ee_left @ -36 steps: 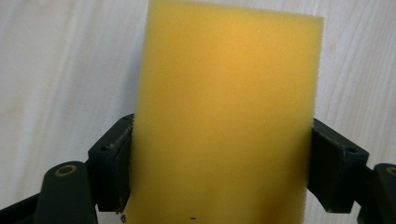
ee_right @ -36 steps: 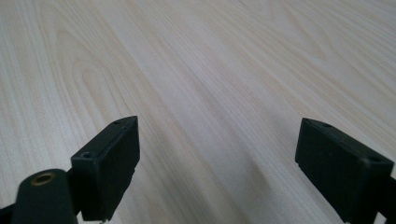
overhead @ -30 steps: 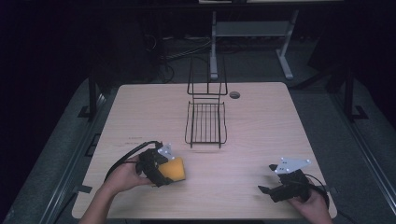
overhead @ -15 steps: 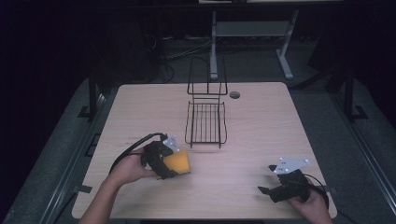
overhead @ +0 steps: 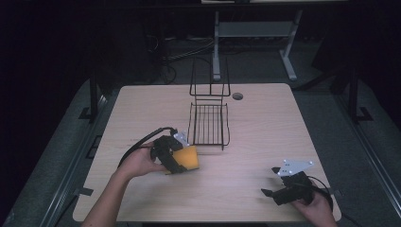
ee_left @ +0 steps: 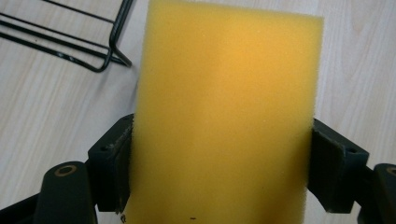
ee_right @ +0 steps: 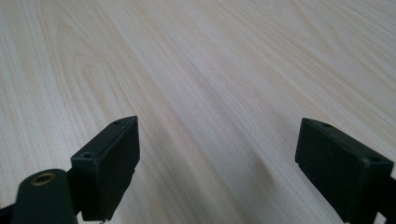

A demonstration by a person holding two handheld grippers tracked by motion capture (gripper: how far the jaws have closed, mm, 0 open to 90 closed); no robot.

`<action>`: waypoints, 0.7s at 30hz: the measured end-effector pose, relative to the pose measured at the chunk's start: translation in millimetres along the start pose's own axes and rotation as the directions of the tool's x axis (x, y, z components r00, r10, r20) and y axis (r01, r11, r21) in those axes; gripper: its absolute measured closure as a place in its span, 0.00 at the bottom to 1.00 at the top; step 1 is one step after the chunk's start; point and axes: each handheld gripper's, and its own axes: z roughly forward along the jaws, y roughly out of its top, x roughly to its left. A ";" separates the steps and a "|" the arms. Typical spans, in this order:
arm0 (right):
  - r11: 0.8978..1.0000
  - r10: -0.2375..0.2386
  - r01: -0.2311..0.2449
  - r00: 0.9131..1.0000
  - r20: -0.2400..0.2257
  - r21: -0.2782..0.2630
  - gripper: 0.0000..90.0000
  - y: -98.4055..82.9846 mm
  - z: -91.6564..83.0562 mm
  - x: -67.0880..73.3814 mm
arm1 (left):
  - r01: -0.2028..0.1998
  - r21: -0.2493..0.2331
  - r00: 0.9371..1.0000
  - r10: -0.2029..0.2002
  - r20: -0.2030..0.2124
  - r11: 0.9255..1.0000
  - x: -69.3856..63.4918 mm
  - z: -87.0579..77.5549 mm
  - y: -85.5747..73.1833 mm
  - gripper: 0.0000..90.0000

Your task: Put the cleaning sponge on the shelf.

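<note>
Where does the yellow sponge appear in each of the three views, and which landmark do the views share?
High view: sponge at lower left of centre, held in the left tongs.
Left gripper view: sponge in the centre, between both jaws.
Right gripper view: not in it.
Shared landmark: the wooden table.

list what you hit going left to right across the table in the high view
left gripper clamped on the yellow sponge → black wire rack → small round hole in the tabletop → right gripper, jaws apart over bare wood

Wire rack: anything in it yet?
Empty. The wire rack shows bare bars; the sponge sits outside it, clamped in the left gripper.
</note>
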 end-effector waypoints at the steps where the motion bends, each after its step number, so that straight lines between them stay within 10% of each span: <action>1: 1.000 -0.002 0.002 1.000 0.001 0.000 0.15 0.0 -0.1 0.0 | -0.006 0.000 1.000 0.006 0.000 1.000 0.9 0.1 1.9 0.24; 21: 1.000 0.010 -0.010 1.000 -0.006 -0.027 0.15 -0.7 -3.7 -4.7 | -0.039 -0.003 0.999 0.039 0.010 0.999 15.7 4.5 33.1 0.24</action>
